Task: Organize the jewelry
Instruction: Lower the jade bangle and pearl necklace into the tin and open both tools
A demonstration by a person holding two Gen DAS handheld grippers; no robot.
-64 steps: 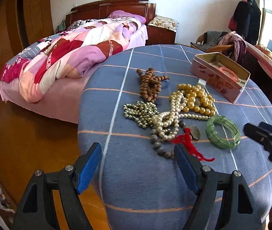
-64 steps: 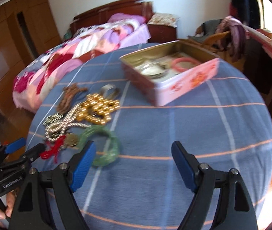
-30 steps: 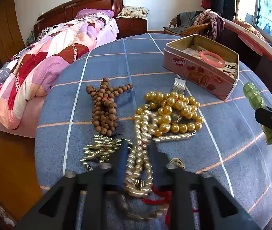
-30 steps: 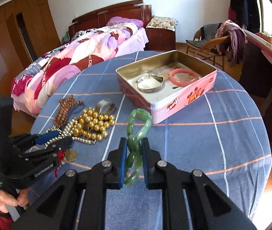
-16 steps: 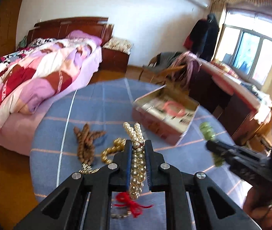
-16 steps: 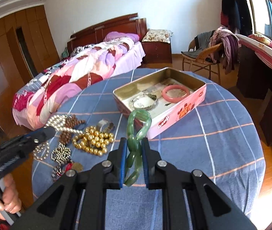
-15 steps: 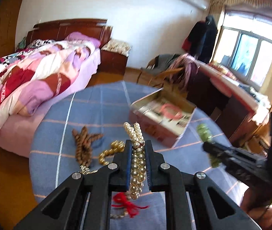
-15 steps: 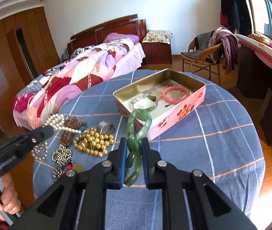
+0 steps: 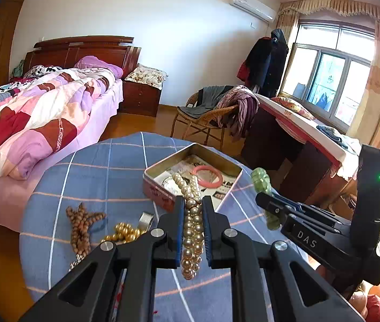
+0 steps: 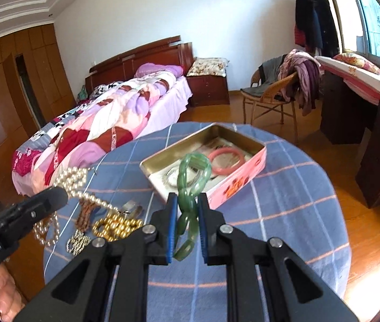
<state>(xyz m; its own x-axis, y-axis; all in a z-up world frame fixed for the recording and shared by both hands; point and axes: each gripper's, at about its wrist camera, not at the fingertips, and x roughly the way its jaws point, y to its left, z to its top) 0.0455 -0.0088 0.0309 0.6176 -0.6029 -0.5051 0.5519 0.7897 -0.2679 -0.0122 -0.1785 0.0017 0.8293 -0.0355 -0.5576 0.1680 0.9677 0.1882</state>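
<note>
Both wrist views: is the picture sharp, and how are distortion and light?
Left wrist view: sharp, pearl necklace crisp in the left tool; heavy fisheye bend, window blown out. Right wrist view: slightly soft, green bracelet and tin smeared; fisheye curve, sun glare on the floor at right.

Round table (image 10: pixel 283 196), blue checked cloth. On it before me: open pink tin (image 10: pixel 233 185); brown wooden bead string (image 9: pixel 81 225); gold bead strand (image 9: pixel 123 234); small silver-beaded piece (image 10: pixel 76 241); a metal band (image 9: pixel 146 220), possibly a bracelet.
</note>
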